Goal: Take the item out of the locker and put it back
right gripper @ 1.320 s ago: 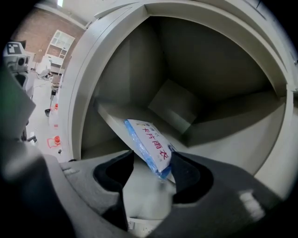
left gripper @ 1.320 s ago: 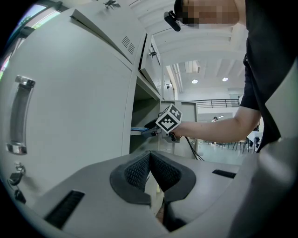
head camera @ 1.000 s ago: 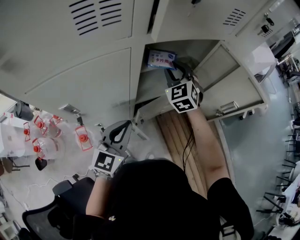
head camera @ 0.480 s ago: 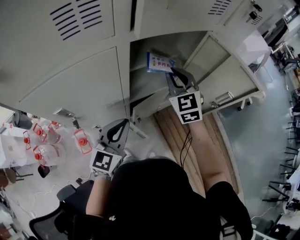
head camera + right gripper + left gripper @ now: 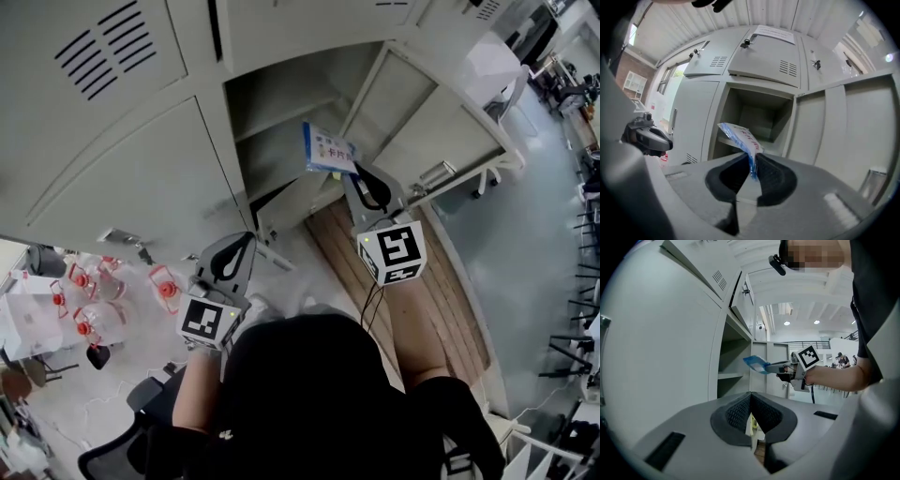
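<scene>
A flat blue-and-white packet hangs in the air in front of the open locker compartment. My right gripper is shut on the packet's lower edge. In the right gripper view the packet stands up from between the pads of that gripper, with the bare compartment behind it. Lower left, my left gripper is shut and holds nothing. From the left gripper view, its own jaws meet, and the packet shows ahead beside the locker shelf.
The compartment's door stands swung open to the right. Closed locker doors fill the left. Several red-capped water bottles stand on the floor at left. Wooden boards lie below the lockers. A chair is behind me.
My right gripper has drawn back out of the compartment toward me with the packet in it. The left gripper has stayed where it was.
</scene>
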Demonstrator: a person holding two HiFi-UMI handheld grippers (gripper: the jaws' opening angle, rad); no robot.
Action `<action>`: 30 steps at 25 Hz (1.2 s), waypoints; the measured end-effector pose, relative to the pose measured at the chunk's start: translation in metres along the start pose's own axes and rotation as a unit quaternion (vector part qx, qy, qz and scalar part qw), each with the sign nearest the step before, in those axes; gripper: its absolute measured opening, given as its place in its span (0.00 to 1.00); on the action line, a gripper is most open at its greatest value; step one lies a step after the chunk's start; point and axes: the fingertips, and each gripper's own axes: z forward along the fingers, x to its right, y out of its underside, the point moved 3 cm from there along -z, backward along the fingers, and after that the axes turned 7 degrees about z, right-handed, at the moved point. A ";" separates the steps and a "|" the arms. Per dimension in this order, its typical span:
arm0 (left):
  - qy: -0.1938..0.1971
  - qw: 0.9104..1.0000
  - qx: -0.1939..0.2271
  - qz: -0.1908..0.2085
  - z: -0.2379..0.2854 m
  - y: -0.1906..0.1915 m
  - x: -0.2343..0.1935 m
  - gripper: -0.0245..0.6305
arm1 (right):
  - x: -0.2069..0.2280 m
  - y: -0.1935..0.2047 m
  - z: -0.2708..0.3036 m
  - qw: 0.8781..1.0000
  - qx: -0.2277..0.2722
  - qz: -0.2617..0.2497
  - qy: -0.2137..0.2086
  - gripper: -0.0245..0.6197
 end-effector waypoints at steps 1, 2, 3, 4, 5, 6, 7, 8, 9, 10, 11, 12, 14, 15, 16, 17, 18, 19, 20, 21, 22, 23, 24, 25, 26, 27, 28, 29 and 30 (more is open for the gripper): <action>0.003 1.000 0.002 0.002 0.001 -0.001 0.001 0.05 | -0.001 0.002 -0.008 1.000 0.003 0.010 0.001 0.10; 0.005 1.000 0.001 0.000 0.002 -0.003 0.003 0.05 | -0.002 0.004 -0.015 1.000 0.005 0.019 0.002 0.10; 0.004 1.000 -0.002 -0.008 0.003 -0.006 0.005 0.05 | -0.003 0.006 -0.023 1.000 0.007 0.027 0.002 0.10; 0.003 1.000 -0.008 -0.020 0.004 -0.010 0.007 0.05 | -0.004 0.008 -0.030 0.999 0.009 0.034 0.003 0.10; 0.002 1.000 -0.012 -0.029 0.005 -0.013 0.009 0.05 | -0.006 0.010 -0.037 0.999 0.011 0.040 0.003 0.10; 0.003 0.999 -0.014 -0.031 0.006 -0.015 0.012 0.05 | -0.006 0.012 -0.044 0.999 0.012 0.045 0.003 0.10; 0.004 0.999 -0.015 -0.031 0.007 -0.015 0.014 0.05 | -0.007 0.015 -0.051 0.999 0.014 0.051 0.003 0.10; 0.005 0.999 -0.015 -0.031 0.008 -0.015 0.015 0.05 | -0.008 0.018 -0.059 0.998 0.015 0.057 0.003 0.10; 0.006 0.999 -0.015 -0.032 0.009 -0.015 0.017 0.05 | -0.008 0.021 -0.066 0.998 0.016 0.063 0.003 0.10; 0.007 0.999 -0.015 -0.033 0.011 -0.014 0.019 0.05 | -0.008 0.025 -0.072 0.997 0.016 0.069 0.004 0.10; 0.008 0.999 -0.016 -0.033 0.012 -0.014 0.021 0.05 | -0.008 0.028 -0.079 0.997 0.018 0.073 0.005 0.10; 0.009 0.999 -0.018 -0.033 0.014 -0.014 0.022 0.05 | -0.007 0.031 -0.085 0.997 0.020 0.079 0.007 0.10; 0.011 0.999 -0.020 -0.031 0.016 -0.014 0.026 0.05 | -0.004 0.039 -0.098 0.995 0.024 0.092 0.016 0.10; 0.012 0.999 -0.021 -0.031 0.018 -0.014 0.028 0.05 | -0.002 0.043 -0.105 0.995 0.026 0.099 0.022 0.10; 0.012 0.999 -0.021 -0.031 0.019 -0.014 0.030 0.05 | 0.000 0.047 -0.111 0.994 0.026 0.104 0.028 0.10; 0.012 0.999 -0.022 -0.031 0.020 -0.015 0.031 0.05 | 0.002 0.051 -0.116 0.993 0.027 0.109 0.033 0.10; 0.011 0.999 -0.022 -0.031 0.021 -0.015 0.032 0.05 | 0.003 0.054 -0.121 0.992 0.027 0.114 0.036 0.10; 0.011 0.999 -0.023 -0.032 0.023 -0.015 0.033 0.05 | 0.005 0.058 -0.126 0.992 0.027 0.119 0.039 0.10; 0.011 0.999 -0.024 -0.032 0.024 -0.015 0.034 0.05 | 0.006 0.061 -0.129 0.991 0.026 0.123 0.041 0.10; 0.011 0.999 -0.026 -0.032 0.025 -0.015 0.035 0.05 | 0.007 0.064 -0.131 0.991 0.024 0.126 0.041 0.10; 0.012 0.999 -0.027 -0.032 0.026 -0.015 0.036 0.05 | 0.007 0.067 -0.133 0.991 0.022 0.129 0.040 0.10; 0.012 0.999 -0.028 -0.031 0.027 -0.014 0.037 0.05 | 0.008 0.070 -0.134 0.990 0.020 0.131 0.039 0.10; 0.013 0.999 -0.027 -0.028 0.028 -0.012 0.037 0.05 | 0.008 0.073 -0.135 0.990 0.017 0.133 0.037 0.10; 0.013 0.999 -0.026 -0.021 0.029 -0.009 0.037 0.05 | 0.009 0.075 -0.135 0.990 0.015 0.133 0.036 0.10; 0.013 1.000 -0.025 -0.014 0.029 -0.006 0.036 0.05 | 0.010 0.077 -0.135 0.990 0.014 0.134 0.036 0.10; 0.012 0.999 -0.027 -0.014 0.030 -0.006 0.036 0.05 | 0.011 0.078 -0.135 0.990 0.013 0.135 0.037 0.10; 0.010 0.999 -0.030 -0.020 0.032 -0.008 0.037 0.05 | 0.013 0.079 -0.135 0.990 0.012 0.136 0.038 0.10; 0.009 0.999 -0.033 -0.027 0.034 -0.010 0.037 0.05 | 0.014 0.079 -0.134 0.990 0.012 0.138 0.038 0.10; 0.007 0.999 -0.035 -0.030 0.036 -0.012 0.037 0.05 | 0.015 0.079 -0.133 0.989 0.012 0.140 0.038 0.10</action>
